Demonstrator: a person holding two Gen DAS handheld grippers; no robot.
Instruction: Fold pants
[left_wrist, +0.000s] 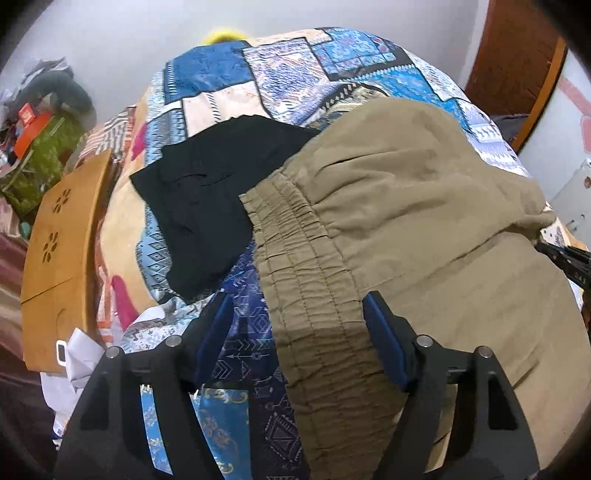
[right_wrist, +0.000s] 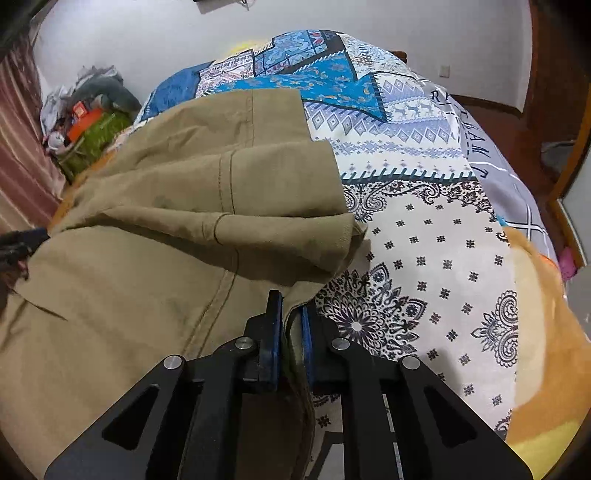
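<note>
Khaki pants (left_wrist: 406, 206) lie on a patterned bed cover, partly folded over themselves. Their elastic waistband (left_wrist: 295, 266) runs toward my left gripper (left_wrist: 297, 314), which is open, its fingers straddling the waistband's near end. In the right wrist view the pants (right_wrist: 166, 221) fill the left half, leg hems (right_wrist: 325, 206) pointing right. My right gripper (right_wrist: 291, 314) is shut on a near edge of the khaki fabric. The right gripper's black tip also shows in the left wrist view (left_wrist: 569, 258).
A black garment (left_wrist: 207, 199) lies on the bed left of the waistband. A wooden board (left_wrist: 62, 251) stands at the bed's left edge. Cluttered boxes and clothes (right_wrist: 88, 118) sit by the far left wall. A wooden door frame (left_wrist: 517, 66) is far right.
</note>
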